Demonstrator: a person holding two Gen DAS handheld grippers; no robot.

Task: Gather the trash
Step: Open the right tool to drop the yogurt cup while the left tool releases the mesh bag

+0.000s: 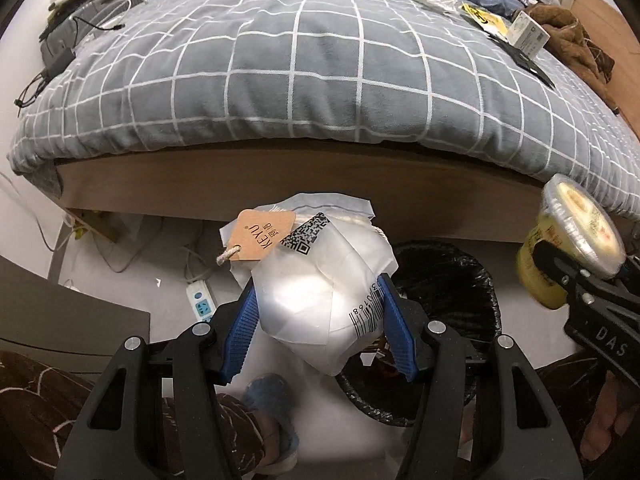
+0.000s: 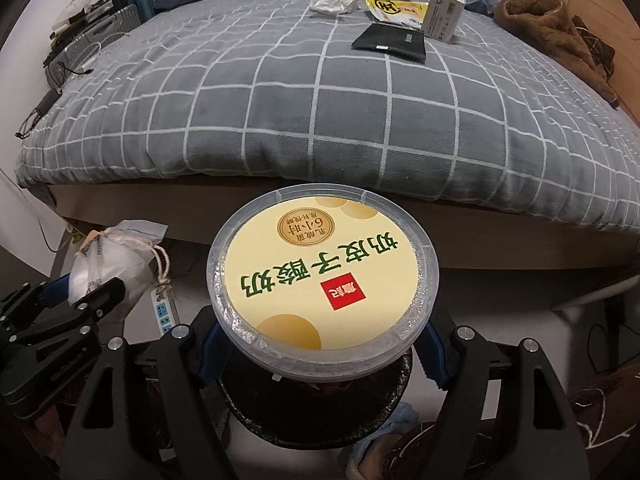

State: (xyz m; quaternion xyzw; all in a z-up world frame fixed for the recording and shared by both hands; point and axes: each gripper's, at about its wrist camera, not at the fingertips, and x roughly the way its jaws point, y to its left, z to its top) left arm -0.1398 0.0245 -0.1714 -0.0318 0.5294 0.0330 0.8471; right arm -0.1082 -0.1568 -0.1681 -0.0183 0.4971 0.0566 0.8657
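Left gripper (image 1: 320, 304): blue pads pinched on a crumpled white plastic bag (image 1: 316, 300), one pad on each flank. The bag carries a printed barcode, a QR label and a brown card tag (image 1: 262, 234) on a cord. It hangs above the floor, just to the left of the bin.

Right gripper (image 2: 320, 344): jaws clamped on the sides of a round yogurt tub (image 2: 322, 280) with a clear rim and a cream lid printed with green characters and a red square. The tub sits directly over the bin.

Bin (image 1: 448, 280): round, lined with a black bag, standing on the floor beside the near edge of the bed.

Bed (image 1: 304, 64): grey quilt with a white grid, hanging over the near edge of a wooden frame.

Toward the far right corner of the bed, close together:
- crumpled white tissue (image 2: 334, 0)
- yellow packet (image 2: 394, 10)
- small white box (image 2: 444, 14), upright
- flat black pouch (image 2: 390, 44)
- brown fleece garment (image 2: 556, 36) along the right edge

Floor, left of the bin: white power strip (image 1: 200, 300) with its cable.
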